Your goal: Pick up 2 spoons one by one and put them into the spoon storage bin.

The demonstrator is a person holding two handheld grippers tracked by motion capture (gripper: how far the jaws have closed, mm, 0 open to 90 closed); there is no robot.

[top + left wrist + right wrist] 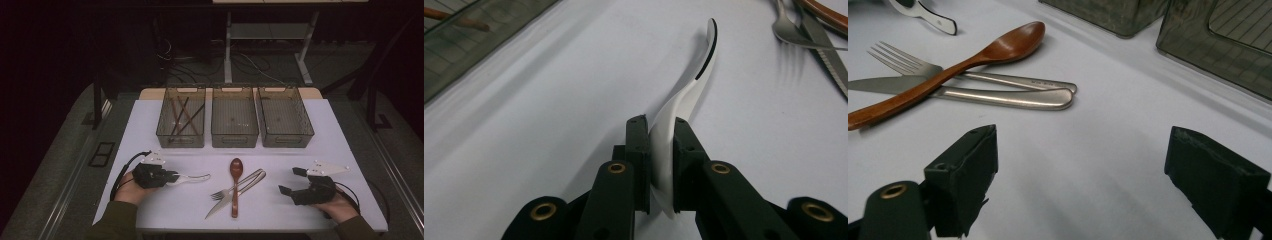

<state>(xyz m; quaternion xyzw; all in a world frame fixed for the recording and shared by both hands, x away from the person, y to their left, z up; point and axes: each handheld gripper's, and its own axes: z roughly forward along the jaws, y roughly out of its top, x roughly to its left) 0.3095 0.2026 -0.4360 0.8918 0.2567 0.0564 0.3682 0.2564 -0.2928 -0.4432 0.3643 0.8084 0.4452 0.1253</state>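
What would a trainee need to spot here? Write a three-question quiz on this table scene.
1. True or false: the left tool is shut on the white spoon.
2. Which of the three bins holds the chopsticks? A left bin, B middle bin, C right bin.
3. Which utensil lies across the fork and knife?

Key: 1 true; 2 A; 3 the wooden spoon.

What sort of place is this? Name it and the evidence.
Probably a lab or workshop recording station, not a kitchen: a white table holds three identical bins and loose cutlery, with cables on the dark floor behind and desk legs beyond.
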